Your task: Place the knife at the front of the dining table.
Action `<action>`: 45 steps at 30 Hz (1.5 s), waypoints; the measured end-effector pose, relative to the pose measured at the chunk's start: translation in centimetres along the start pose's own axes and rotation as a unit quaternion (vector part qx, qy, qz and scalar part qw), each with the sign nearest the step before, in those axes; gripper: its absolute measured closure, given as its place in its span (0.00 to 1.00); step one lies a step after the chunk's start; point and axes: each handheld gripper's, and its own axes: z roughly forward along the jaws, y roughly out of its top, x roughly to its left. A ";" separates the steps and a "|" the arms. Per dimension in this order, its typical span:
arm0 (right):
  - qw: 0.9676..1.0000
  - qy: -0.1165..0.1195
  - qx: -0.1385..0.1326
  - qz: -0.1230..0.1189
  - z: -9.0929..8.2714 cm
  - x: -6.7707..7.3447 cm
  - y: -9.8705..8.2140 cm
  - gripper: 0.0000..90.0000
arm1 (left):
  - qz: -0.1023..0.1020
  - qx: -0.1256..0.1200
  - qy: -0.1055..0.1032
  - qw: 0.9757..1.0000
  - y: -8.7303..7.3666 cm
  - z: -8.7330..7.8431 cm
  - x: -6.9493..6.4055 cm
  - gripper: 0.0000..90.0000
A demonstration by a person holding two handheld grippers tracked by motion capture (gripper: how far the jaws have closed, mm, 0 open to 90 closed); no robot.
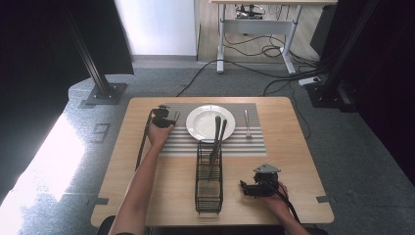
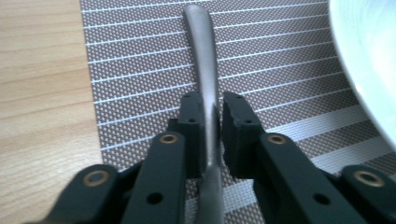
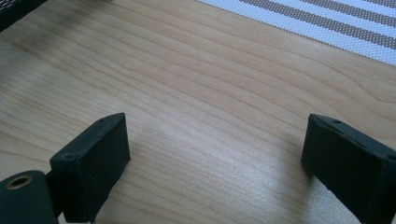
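**Left hand has the utensil, and its handle runs straight out ahead of the jaws**

Starting big: the table point(image 1: 147, 196) carries a striped placemat point(image 1: 254, 142) along its far edge, with a white plate point(image 1: 198, 122) in the middle of the mat and a black wire caddy point(image 1: 209, 191) just in front of it, reaching toward your near edge. Two utensils lean out of the caddy over the plate's rim, and a fork point(image 1: 247, 122) lies on the mat right of the plate.

Your left gripper point(image 1: 163, 117) is over the mat's far left corner, just left of the plate. Its jaws are clenched on a metal utensil point(image 2: 205, 74); the pads point(image 2: 236, 126) press it from both sides. The handle's long axis lines up with the jaws and points away from you, parallel to the mat's left edge and across its stripes, plate off to the side. I'd say the setting-down turns on keeping that line beside the plate.

Your right gripper point(image 1: 262, 185) sits near the table's near right corner, jaws spread wide over bare wood, holding nothing. It's well apart from the mat, so the left hand is clearly the nearer one.
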 end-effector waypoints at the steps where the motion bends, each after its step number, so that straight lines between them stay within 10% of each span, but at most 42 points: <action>1: 1.000 0.000 0.000 0.000 0.0 0.0 0.0 0.09 | 0.001 -0.001 0.002 1.000 0.0 0.1 0.0 0.88; 15: 1.000 0.000 0.001 0.002 0.0 0.0 0.0 0.09 | -0.009 -0.015 0.015 1.000 1.3 1.3 0.1 0.88; 20: 1.000 0.001 0.001 0.002 0.0 0.0 0.0 0.09 | -0.004 -0.028 0.000 1.000 1.0 0.4 0.2 0.70; 45: 1.000 0.000 0.000 -0.001 0.0 0.0 0.0 0.09 | 0.007 -0.016 -0.038 0.999 -5.2 -3.9 0.7 0.59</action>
